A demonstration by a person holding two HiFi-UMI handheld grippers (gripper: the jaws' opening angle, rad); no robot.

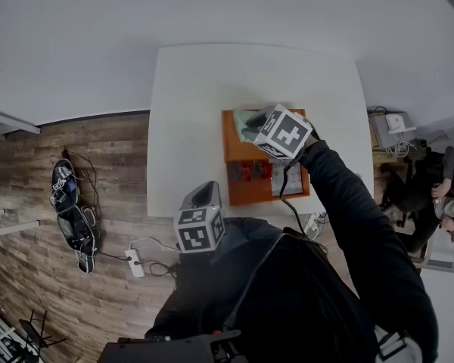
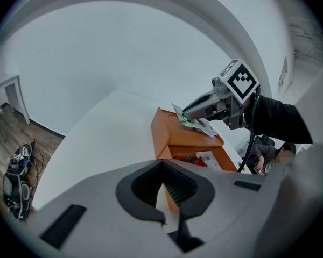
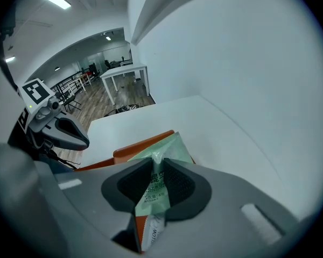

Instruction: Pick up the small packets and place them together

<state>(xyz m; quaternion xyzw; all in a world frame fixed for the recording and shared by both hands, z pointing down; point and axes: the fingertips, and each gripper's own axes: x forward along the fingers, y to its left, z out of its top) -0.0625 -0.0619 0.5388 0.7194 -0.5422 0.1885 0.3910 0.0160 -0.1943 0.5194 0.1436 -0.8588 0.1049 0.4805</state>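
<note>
- Right gripper (image 3: pixel 156 171): jaws pinched on a green packet (image 3: pixel 171 148), held over the far end of the orange tray (image 1: pixel 238 193).
- Left gripper (image 2: pixel 162 186): jaws together, nothing between, near the tray's near corner.
- Red packets (image 1: pixel 246 171) and a white packet (image 1: pixel 284 177) lie in the tray.

Even cool light, soft shadows, fisheye-warped edges
</note>
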